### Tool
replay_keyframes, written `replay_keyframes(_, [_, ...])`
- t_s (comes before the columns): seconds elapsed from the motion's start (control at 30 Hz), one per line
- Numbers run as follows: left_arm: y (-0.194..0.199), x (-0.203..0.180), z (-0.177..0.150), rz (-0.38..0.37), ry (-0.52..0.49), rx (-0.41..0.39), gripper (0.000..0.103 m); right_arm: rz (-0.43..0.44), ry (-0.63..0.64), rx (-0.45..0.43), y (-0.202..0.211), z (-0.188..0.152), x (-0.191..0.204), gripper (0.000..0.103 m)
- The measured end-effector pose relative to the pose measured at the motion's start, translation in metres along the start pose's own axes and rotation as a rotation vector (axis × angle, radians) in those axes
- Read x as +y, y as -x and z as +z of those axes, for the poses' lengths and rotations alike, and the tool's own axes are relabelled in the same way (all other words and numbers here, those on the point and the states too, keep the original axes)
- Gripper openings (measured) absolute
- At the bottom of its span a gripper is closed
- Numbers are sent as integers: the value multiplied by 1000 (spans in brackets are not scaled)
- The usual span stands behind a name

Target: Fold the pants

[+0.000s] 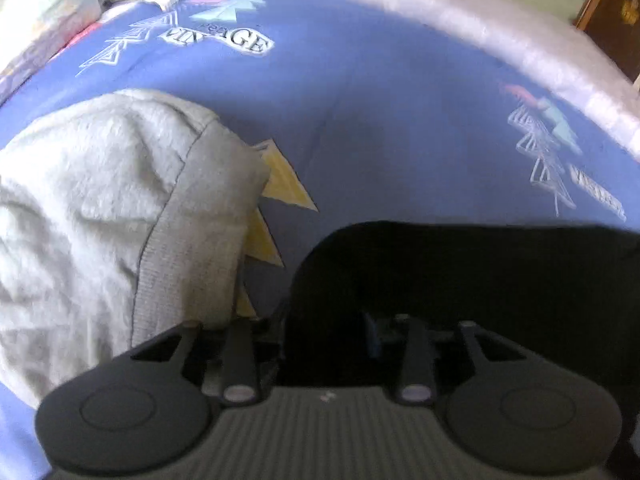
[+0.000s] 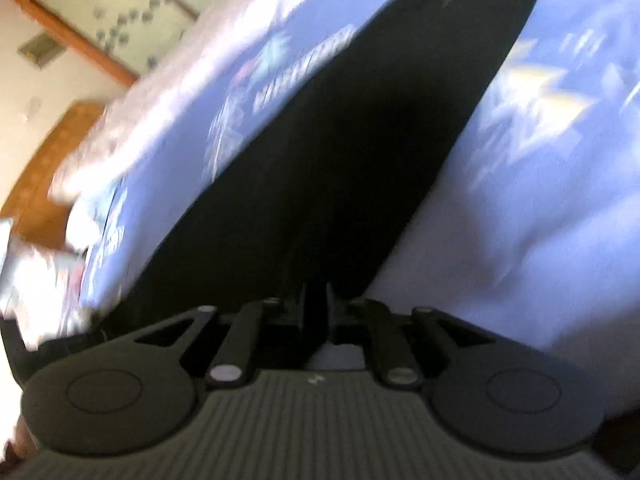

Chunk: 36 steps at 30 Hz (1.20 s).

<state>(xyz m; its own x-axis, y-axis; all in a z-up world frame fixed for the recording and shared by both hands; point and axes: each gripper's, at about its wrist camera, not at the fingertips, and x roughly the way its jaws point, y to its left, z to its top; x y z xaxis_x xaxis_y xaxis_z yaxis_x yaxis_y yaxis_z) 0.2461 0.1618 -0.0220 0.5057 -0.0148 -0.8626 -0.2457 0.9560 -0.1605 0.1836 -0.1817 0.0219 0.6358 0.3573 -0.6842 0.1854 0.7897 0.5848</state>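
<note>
Pants (image 2: 320,140) run toward 1 o'clock, pinched in my right gripper (image 2: 316,312), left gripper (image 1: 324,332) grip unclear; cloth may slip.

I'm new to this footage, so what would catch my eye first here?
The black pants stretch away from the right gripper across a blue printed bedspread, the gripper's fingers close together on the fabric. In the left view a rumpled grey garment lies left of the pants.
</note>
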Motion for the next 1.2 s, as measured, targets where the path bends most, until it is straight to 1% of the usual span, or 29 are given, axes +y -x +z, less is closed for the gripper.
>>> replay_keyframes(0.03, [2,-1,-2,13,-20,-12,45,-34,25,-63,12,15,-5,21])
replay_keyframes(0.07, [3,-1,-5,27,-34,-21,47,-77,51,-117,22,33,-12,32])
replay_keyframes(0.1, [2,-1,-7,31,-40,-26,48,-121,58,-155,27,51,-21,40])
replay_keyframes(0.13, [0,-5,-5,35,-45,-29,49,-170,43,-205,34,75,-34,43])
replay_keyframes(0.2, [-1,-8,-6,55,-63,-36,50,-223,-5,-290,41,114,-62,48])
replay_keyframes(0.23, [-1,-11,-5,64,-65,-35,51,-257,-36,-323,41,137,-78,48])
replay_keyframes(0.33, [-7,-18,-2,74,-48,-32,51,-320,-120,-393,28,189,-120,56])
replay_keyframes(0.37, [-12,-16,3,74,-45,-31,51,-322,-148,-401,22,198,-132,63])
replay_keyframes(0.43, [-17,-15,9,73,-39,-31,51,-304,-220,-387,0,219,-152,64])
replay_keyframes(0.5, [-15,-12,10,72,-36,-29,51,-295,-247,-372,-12,231,-168,64])
replay_keyframes(0.53, [-15,-12,11,74,-34,-28,51,-319,-241,-376,-24,237,-169,64])
replay_keyframes(0.57, [-15,-12,11,77,-32,-28,51,-337,-229,-380,-26,236,-174,62])
replay_keyframes(0.6, [-16,-13,12,81,-31,-29,51,-346,-212,-380,-35,240,-174,43])
replay_keyframes(0.63, [-18,-14,14,85,-31,-29,52,-346,-190,-374,-37,245,-174,22])
replay_keyframes(0.67, [-17,-14,14,89,-32,-30,52,-356,-158,-350,-41,254,-171,7])
replay_keyframes(0.7, [-17,-15,14,93,-31,-30,52,-387,-131,-348,-40,257,-166,7])
replay_keyframes(0.73, [-17,-16,15,96,-29,-31,52,-400,-120,-389,-27,253,-164,7])
replay_keyframes(0.77, [-18,-18,15,100,-28,-32,53,-380,-142,-463,-10,253,-168,7])
replay_keyframes(0.8, [-19,-20,15,100,-33,-33,55,-377,-187,-508,-5,255,-183,7])
replay_keyframes(0.83, [-21,-23,16,94,-42,-33,61,-396,-249,-526,4,254,-197,7])
replay_keyframes(0.87, [-22,-26,16,95,-55,-35,65,-423,-277,-520,6,252,-205,7])
replay_keyframes(0.93, [-27,-34,16,118,-86,-44,68,-488,-271,-454,1,247,-217,9])
replay_keyframes(0.97, [-29,-37,17,133,-101,-47,71,-494,-265,-442,-2,243,-221,11])
replay_keyframes(1.0, [-31,-39,17,141,-111,-47,73,-480,-263,-455,0,238,-222,20])
replay_keyframes(1.03, [-31,-41,18,152,-119,-42,77,-467,-273,-460,3,235,-222,26])
replay_keyframes(1.07, [-30,-40,19,155,-114,-29,77,-466,-300,-469,9,233,-220,41])
replay_keyframes(1.1, [-27,-39,20,144,-103,-10,77,-475,-326,-487,15,231,-217,49])
replay_keyframes(1.17, [-12,-35,18,108,-89,24,79,-490,-347,-522,31,227,-208,49])
replay_keyframes(1.2, [-1,-33,13,90,-96,25,80,-482,-335,-521,41,222,-202,49])
